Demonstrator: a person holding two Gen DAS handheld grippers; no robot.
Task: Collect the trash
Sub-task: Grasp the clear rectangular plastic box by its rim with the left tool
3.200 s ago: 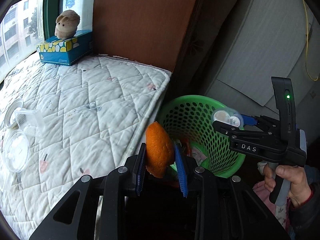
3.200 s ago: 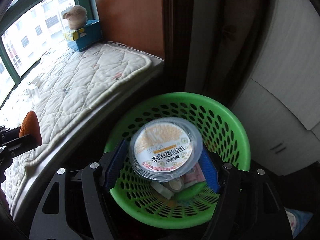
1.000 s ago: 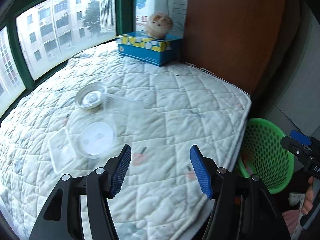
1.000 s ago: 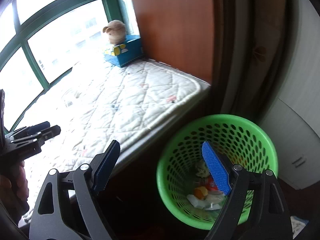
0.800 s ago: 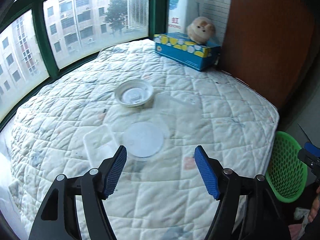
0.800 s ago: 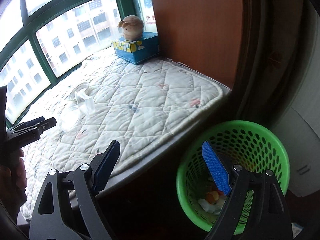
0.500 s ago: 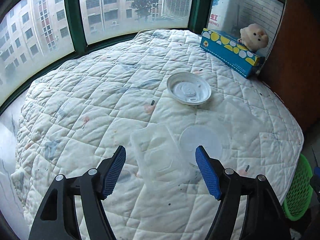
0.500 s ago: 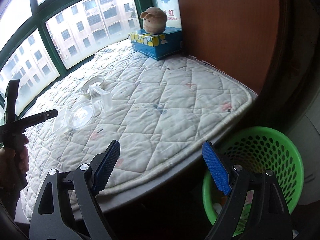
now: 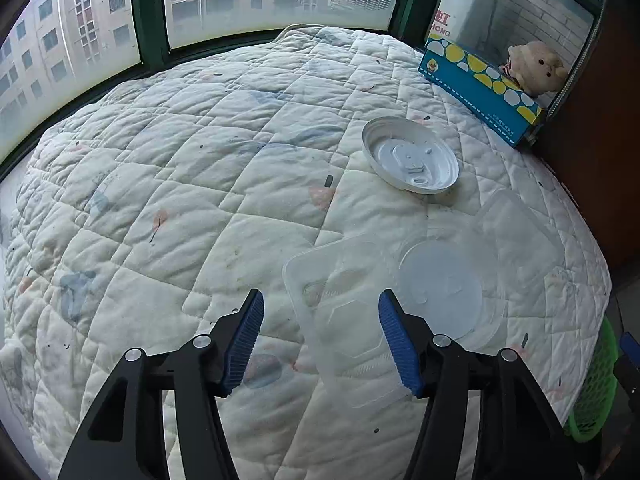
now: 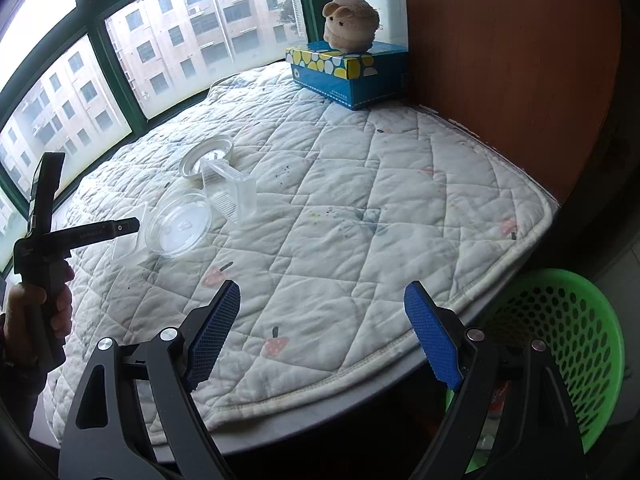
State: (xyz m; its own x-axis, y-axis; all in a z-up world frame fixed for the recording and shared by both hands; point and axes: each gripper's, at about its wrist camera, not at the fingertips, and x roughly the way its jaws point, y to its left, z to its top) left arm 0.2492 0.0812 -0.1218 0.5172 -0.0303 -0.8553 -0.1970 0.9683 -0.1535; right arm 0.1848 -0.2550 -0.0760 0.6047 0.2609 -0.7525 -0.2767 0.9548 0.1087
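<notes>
Left wrist view
- Left gripper [image 9: 320, 340]: released, nothing held, low over the quilt [image 9: 200, 200].
- Clear square lid [image 9: 340, 320]: flat between the fingers, long axis toward 12 o'clock.
- Round lid [image 9: 440, 292]: touching it at 2 o'clock.

Right wrist view
- Right gripper [image 10: 320, 336]: released, empty, farther off.
- Lids: 10 o'clock.
- Green basket [image 10: 560, 320]: 3 o'clock.

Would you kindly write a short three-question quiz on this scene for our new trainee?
1. True or false: the left gripper is shut on the square clear lid.
2. What sits on the blue tissue box? A) plush toy B) cup C) book
3. Fill in: the green basket stands ___ the quilted mat, beyond its edge.

Key: 1 false, its jaws are open around the lid; 2 A; 3 below.
</notes>
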